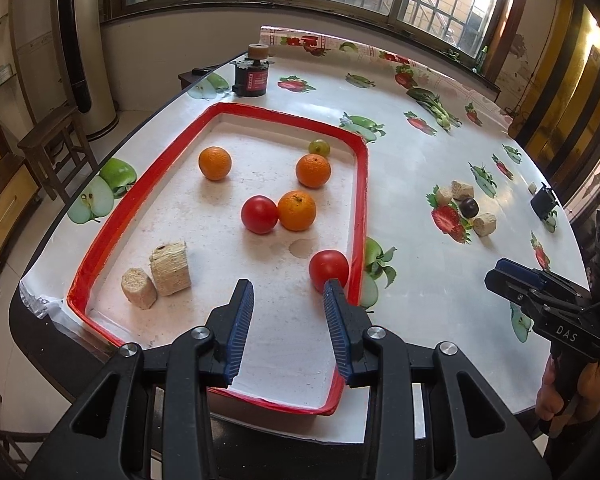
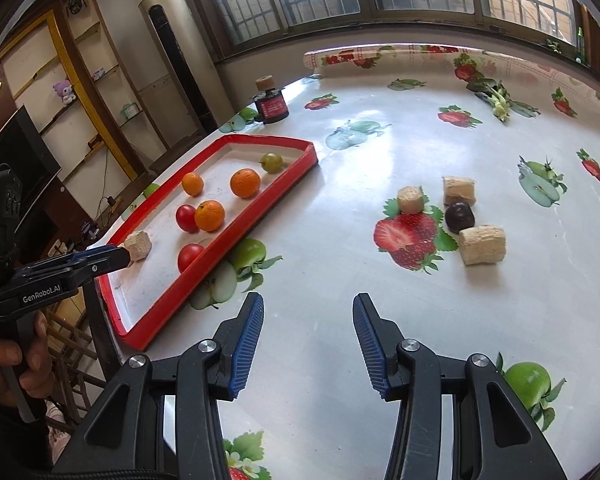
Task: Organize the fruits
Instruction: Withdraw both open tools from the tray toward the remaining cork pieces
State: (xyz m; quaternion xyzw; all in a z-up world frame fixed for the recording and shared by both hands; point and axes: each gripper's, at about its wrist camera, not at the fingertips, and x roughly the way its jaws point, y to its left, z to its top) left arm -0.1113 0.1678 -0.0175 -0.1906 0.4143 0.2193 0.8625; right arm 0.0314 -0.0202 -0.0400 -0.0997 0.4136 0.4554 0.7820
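A red-rimmed tray (image 1: 100, 240) (image 2: 284, 184) holds three oranges (image 1: 297, 210) (image 2: 209, 215), two tomatoes (image 1: 329, 268) (image 2: 189, 256), a green grape (image 1: 319, 147) (image 2: 271, 162) and two tan blocks (image 1: 170, 268). My left gripper (image 1: 288, 292) is open and empty above the tray's near end, its right finger next to a tomatoes. A dark plum (image 2: 459, 217) (image 1: 469, 207) lies on the table (image 2: 340, 240) among three tan blocks (image 2: 482, 245). My right gripper (image 2: 308, 308) is open and empty, low over the table, short of the plum.
A black-and-red jar (image 1: 251, 76) (image 2: 271, 107) with a tan block on top stands behind the tray. A small black object (image 1: 543, 202) sits at the table's right edge. The tablecloth has printed fruit. A wooden stool (image 1: 54, 148) stands left of the table.
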